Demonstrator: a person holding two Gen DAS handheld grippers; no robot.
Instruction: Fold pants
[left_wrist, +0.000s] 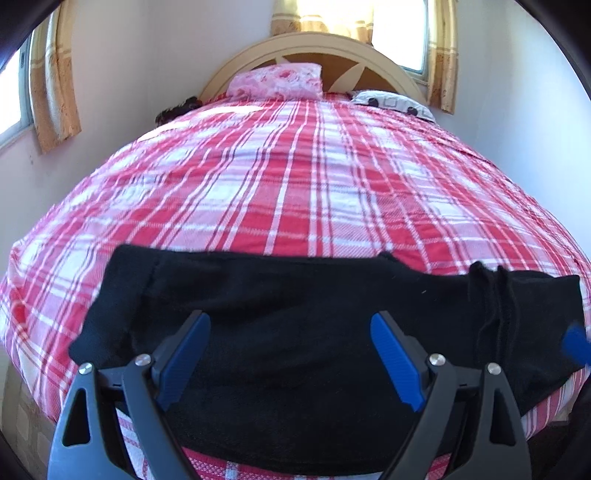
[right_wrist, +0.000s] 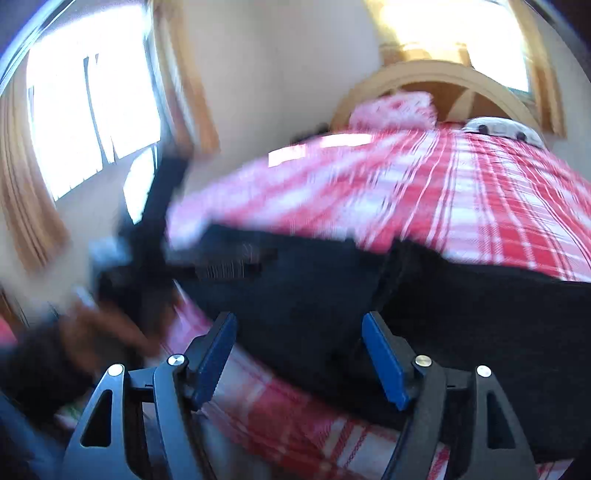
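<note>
Pants (left_wrist: 295, 295), black, lay folded across the near edge of the bed's red plaid cover (left_wrist: 295, 177). Left gripper (left_wrist: 288, 332) hung over them, jaws wide apart, nothing between. Right gripper (right_wrist: 299, 328) likewise stood apart, gripping nothing; its view was blurred. Floral pillow (left_wrist: 275, 81) sat against the headboard (left_wrist: 369, 55).

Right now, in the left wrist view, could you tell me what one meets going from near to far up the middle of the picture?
left gripper → black pants → plaid bedspread → pink floral pillow → headboard → curtained window
</note>
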